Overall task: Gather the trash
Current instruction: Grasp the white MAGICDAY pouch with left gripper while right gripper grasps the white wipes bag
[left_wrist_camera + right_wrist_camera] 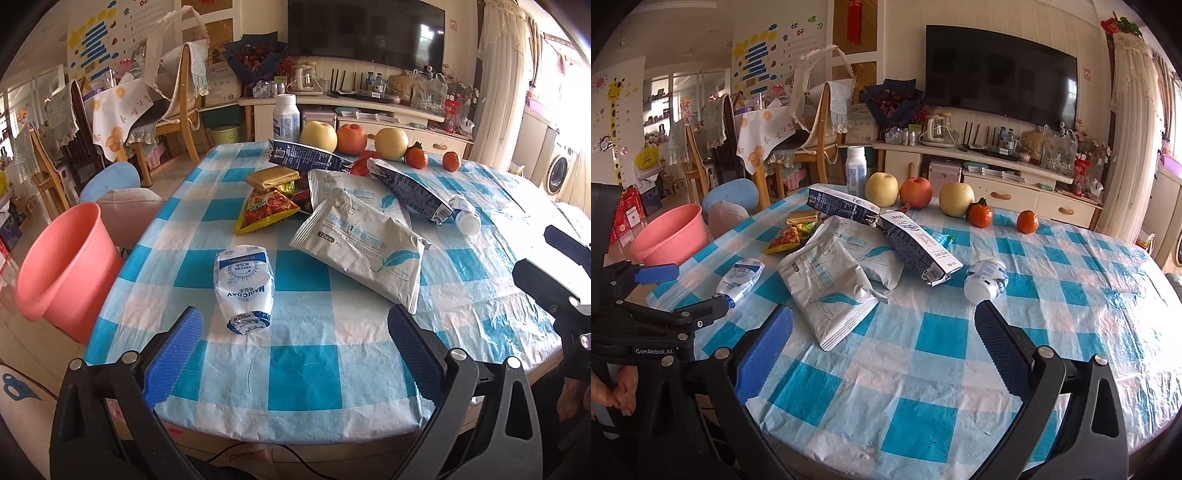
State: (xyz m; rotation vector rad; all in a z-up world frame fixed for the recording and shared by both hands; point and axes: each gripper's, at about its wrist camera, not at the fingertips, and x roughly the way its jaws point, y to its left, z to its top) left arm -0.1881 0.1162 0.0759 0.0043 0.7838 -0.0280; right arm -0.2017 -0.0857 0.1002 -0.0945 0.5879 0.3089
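Trash lies on the blue-and-white checked table (303,373): a crushed white milk pouch (244,286) (740,278), two grey wipe packets (360,251) (827,291), two dark blue cartons (408,190) (916,242), a small white bottle on its side (466,216) (984,280) and snack wrappers (266,208) (785,238). A pink bin (64,271) (666,238) stands off the table's left edge. My left gripper (295,345) is open just short of the milk pouch, nothing between its fingers. Open too, my right gripper (884,349) hovers near the front wipe packet and the bottle.
Two pears, an apple (352,138) and two tangerines (416,157) line the table's far edge beside an upright white bottle (286,116). Chairs and stools (127,201) stand to the left, a TV cabinet (369,107) behind. Each gripper shows at the edge of the other's view.
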